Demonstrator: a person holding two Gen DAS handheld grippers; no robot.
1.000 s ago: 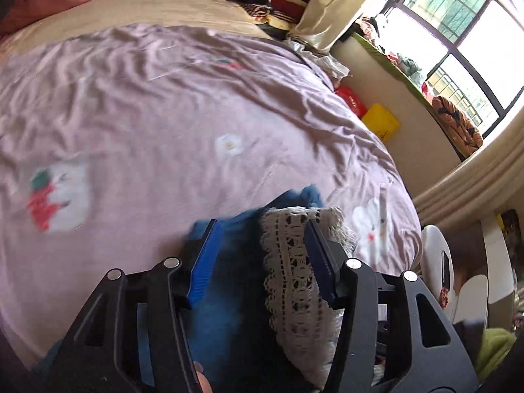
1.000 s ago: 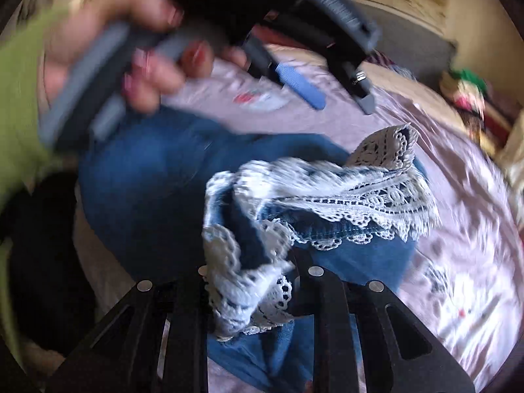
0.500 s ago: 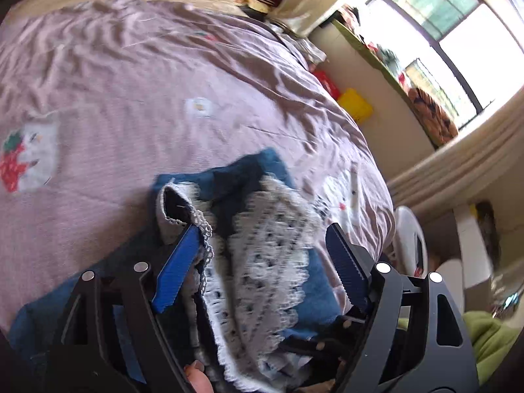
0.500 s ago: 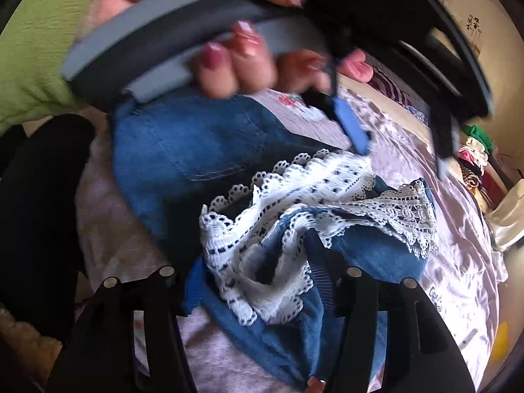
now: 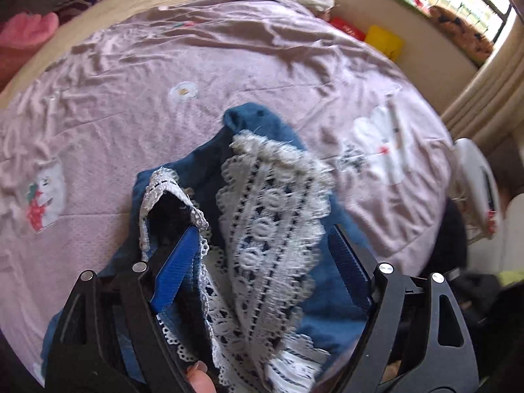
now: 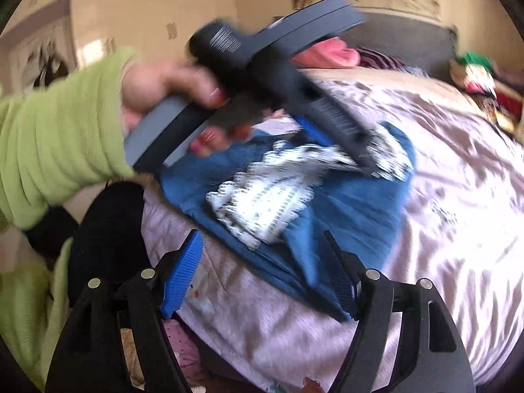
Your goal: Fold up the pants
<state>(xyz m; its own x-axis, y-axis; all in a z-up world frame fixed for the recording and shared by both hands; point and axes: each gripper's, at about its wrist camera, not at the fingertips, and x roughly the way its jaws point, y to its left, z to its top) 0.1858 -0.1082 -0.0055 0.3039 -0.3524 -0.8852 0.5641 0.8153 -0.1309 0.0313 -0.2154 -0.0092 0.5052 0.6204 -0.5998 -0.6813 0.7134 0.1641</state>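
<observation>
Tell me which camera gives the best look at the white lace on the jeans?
The left wrist view. There the lace trim fills the middle, close and sharp enough to show its pattern, between the open left gripper. The right wrist view shows the same lace farther off, blurred and partly hidden behind the left gripper.

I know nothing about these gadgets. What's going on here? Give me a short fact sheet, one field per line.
Garment: blue denim pants with white lace trim, bunched on the bed
Surface: wrinkled lilac bedsheet with cartoon prints
Left gripper: open, fingers either side of the lace
Right gripper: open, nothing between its fingers, above the near edge of the pants
Person: green sleeve, hand on the left gripper's handle
Fold: not neat yet
</observation>
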